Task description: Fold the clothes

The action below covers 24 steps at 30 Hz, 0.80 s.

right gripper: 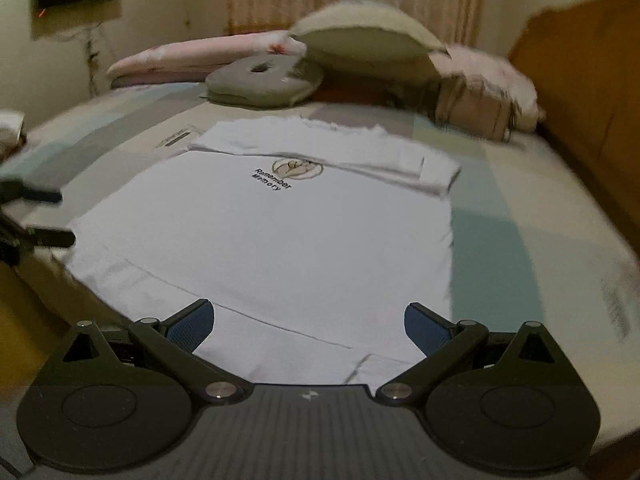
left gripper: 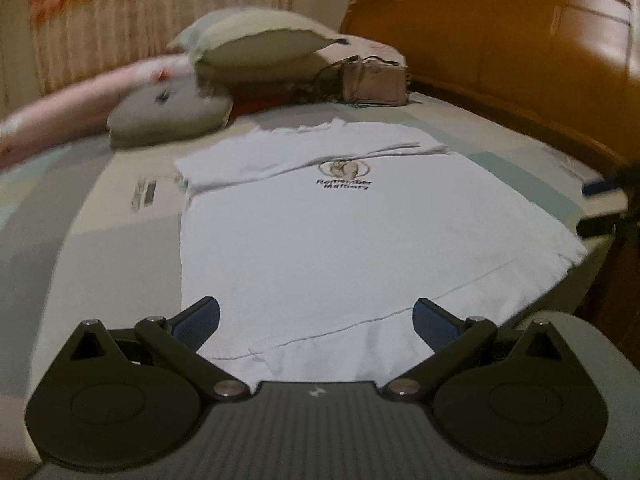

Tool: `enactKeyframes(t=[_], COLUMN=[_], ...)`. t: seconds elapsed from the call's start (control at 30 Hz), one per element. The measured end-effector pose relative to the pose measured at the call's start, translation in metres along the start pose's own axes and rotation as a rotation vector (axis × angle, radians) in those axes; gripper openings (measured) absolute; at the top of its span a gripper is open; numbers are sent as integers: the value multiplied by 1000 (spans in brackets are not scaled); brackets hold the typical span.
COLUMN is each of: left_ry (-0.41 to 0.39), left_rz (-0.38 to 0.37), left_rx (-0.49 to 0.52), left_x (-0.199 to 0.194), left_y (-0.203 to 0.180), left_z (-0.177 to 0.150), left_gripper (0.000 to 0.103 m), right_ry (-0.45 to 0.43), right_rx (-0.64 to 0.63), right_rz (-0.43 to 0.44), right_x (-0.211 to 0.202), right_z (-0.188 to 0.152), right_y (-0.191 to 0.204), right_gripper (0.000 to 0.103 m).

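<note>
Shirt [left gripper: 304, 240] spread on the bed [left gripper: 92, 216], hem near, sleeves turned in across the chest at the far end.

Both grippers are held low over the hem with jaws spread wide and nothing between the pads: the left gripper [left gripper: 316, 320] at the hem's left part, the right gripper [right gripper: 310, 320] at its right. If the hem is to be lifted, both layers are best pinched at matching spots near the corners, so the fold stays square. Both tools are aimed level, toward the pillows [left gripper: 248, 40].

Blurred pillows [left gripper: 256, 36] behind shirt [left gripper: 340, 240].
</note>
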<state>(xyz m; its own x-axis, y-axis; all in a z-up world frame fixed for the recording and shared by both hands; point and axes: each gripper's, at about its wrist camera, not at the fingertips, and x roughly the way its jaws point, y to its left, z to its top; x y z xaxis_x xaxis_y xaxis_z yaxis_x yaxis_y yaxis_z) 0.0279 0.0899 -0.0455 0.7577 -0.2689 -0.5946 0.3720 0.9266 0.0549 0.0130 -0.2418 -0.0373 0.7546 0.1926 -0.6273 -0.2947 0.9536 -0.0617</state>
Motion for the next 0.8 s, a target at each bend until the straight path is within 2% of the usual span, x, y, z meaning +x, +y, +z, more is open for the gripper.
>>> enactKeyframes(t=[0.1,0.27,0.5,0.63,0.73,0.8], left_ry=[4,39,48,49,52,49], left_rz=[-16,0,-45,-44,-34,-18], left_rx=[25,54,52,48,53,69], left_x=[2,16,22,18,10,3], left_y=[-4,-1,-9,-15,-23,-30], left_z=[2,3,12,18,19,21], left_gripper=[102,102,102,102,102,102], right_ry=[-3,-1,56,85,67,54], right_rx=[-39,-95,-406,-563,-661,-679], right_rz=[-11,49,164,126,63,61], right_x=[4,22,65,81,86,87], right_z=[2,4,0,-11,-21,-22], right_y=[5,27,88,108,116,116], right_gripper=[103,103,103,103,103,103])
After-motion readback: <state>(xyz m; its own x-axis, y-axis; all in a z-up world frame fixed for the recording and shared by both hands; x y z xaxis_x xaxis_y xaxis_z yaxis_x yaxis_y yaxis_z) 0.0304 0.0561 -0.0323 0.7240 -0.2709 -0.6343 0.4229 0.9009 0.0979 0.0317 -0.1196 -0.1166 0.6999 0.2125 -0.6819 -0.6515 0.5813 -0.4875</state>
